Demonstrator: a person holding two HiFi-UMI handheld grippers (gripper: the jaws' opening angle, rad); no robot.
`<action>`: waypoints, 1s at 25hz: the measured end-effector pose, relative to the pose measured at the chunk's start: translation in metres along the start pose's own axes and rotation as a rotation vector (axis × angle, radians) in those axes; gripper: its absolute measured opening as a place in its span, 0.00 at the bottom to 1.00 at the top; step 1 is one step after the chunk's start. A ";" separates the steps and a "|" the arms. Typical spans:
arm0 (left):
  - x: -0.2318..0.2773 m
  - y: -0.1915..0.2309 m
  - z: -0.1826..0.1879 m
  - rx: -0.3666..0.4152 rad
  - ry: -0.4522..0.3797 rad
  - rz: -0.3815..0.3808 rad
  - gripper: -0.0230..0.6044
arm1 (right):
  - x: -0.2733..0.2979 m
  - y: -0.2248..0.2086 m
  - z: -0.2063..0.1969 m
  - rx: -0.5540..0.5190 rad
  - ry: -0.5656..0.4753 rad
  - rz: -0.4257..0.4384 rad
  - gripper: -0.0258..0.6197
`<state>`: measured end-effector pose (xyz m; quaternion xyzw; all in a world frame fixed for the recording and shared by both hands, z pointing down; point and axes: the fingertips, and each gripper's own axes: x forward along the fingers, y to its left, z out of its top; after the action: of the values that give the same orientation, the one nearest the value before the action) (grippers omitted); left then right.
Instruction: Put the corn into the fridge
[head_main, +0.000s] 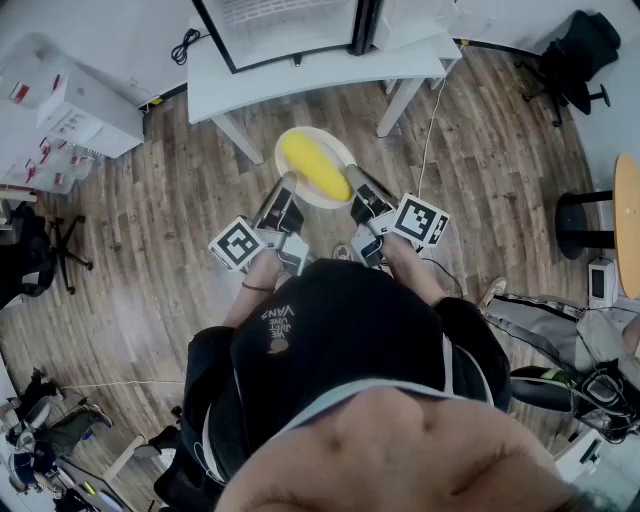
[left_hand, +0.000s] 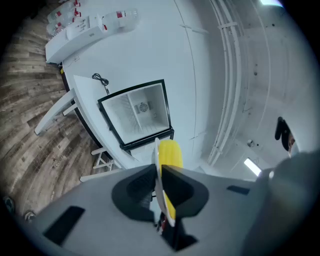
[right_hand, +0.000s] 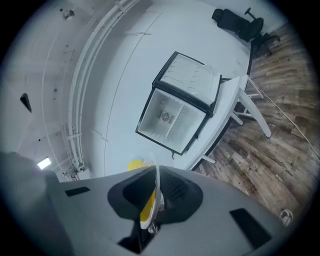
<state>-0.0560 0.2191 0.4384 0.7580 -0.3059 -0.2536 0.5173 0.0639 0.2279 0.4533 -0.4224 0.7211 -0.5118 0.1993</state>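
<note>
Wood-plank floor (head_main: 150, 250) spread below the plate (head_main: 335, 141), with a white wall far past it. Saw, nearest and just short of the plate, two forearms reaching forward with a tool in each hand and a marker cube (head_main: 237, 243) on each tool.

Had the left tool (head_main: 288, 183) clamped on the plate's left rim, jaws nearly together with only the thin white edge between them. Had the right tool (head_main: 352, 184) clamped the same way on the plate's right rim, again with nothing but that thin edge in its jaws. Held the plate clear of the floor between the two tools, touching nothing else.

Saw the corn (head_main: 315, 168), one yellow cob, lying across the middle of the plate, not yet in the fridge (head_main: 290, 25).

Saw, just beyond the plate, a white table (head_main: 320, 75) on slanted legs. Found the fridge on that table, farther beyond the plate, black-framed, door swung open, white inside showing in both tool views with a small round fan on its back wall.

Noted a black cable (head_main: 185, 45) on the table, beyond the plate and to its left. Noted a white cabinet (head_main: 85, 105) well off to the plate's left, and a black office chair (head_main: 575, 50) well beyond the plate to its right.
</note>
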 end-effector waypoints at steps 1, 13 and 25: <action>0.001 0.000 0.000 0.001 -0.001 -0.002 0.11 | 0.003 0.005 0.003 -0.022 -0.004 0.039 0.08; 0.006 -0.002 -0.002 0.002 -0.003 -0.011 0.10 | 0.006 0.016 0.012 -0.054 -0.029 0.128 0.08; 0.021 -0.001 -0.014 0.021 -0.008 0.001 0.10 | -0.002 -0.004 0.025 -0.035 -0.006 0.087 0.08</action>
<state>-0.0315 0.2125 0.4402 0.7620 -0.3111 -0.2531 0.5084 0.0847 0.2147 0.4472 -0.3956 0.7470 -0.4885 0.2164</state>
